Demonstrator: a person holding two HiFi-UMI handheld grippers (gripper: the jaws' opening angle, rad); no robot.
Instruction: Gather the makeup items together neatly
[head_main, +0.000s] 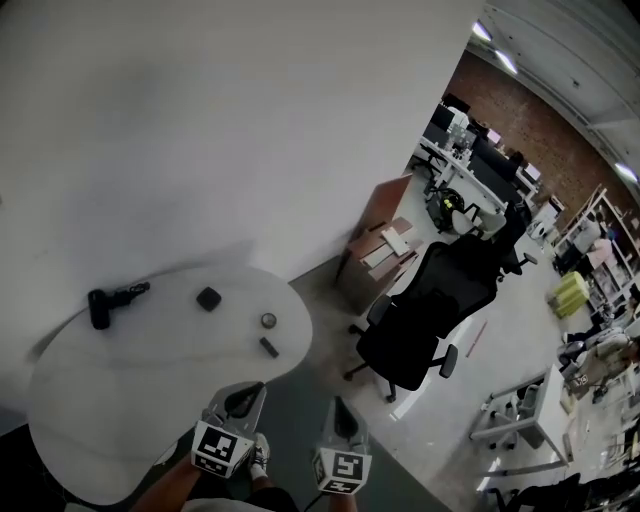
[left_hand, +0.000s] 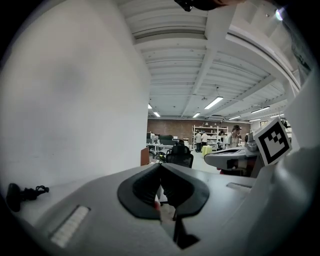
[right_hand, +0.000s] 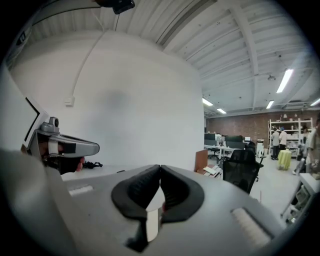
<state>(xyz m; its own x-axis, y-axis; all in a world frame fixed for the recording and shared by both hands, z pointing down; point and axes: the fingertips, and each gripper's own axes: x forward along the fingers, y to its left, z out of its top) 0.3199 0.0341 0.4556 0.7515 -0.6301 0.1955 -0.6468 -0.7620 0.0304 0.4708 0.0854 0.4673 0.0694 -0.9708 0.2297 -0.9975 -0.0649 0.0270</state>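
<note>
Nearest the lens, the grey plastic left gripper (head_main: 247, 398) and right gripper (head_main: 340, 408), black-padded, each have jaws pressed together on nothing, at the near edge of the white oval table (head_main: 120, 400). Spread over its far right: black square compact (head_main: 208, 298), small round jar (head_main: 268, 320), short dark tube (head_main: 269, 347). All are judged light, rigid and smooth. The jar and tube may roll, so pinch each across its middle.

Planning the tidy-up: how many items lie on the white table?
4: a long black tool at left, a square case mid-table, a round pot and a dark stick near the right edge.
</note>
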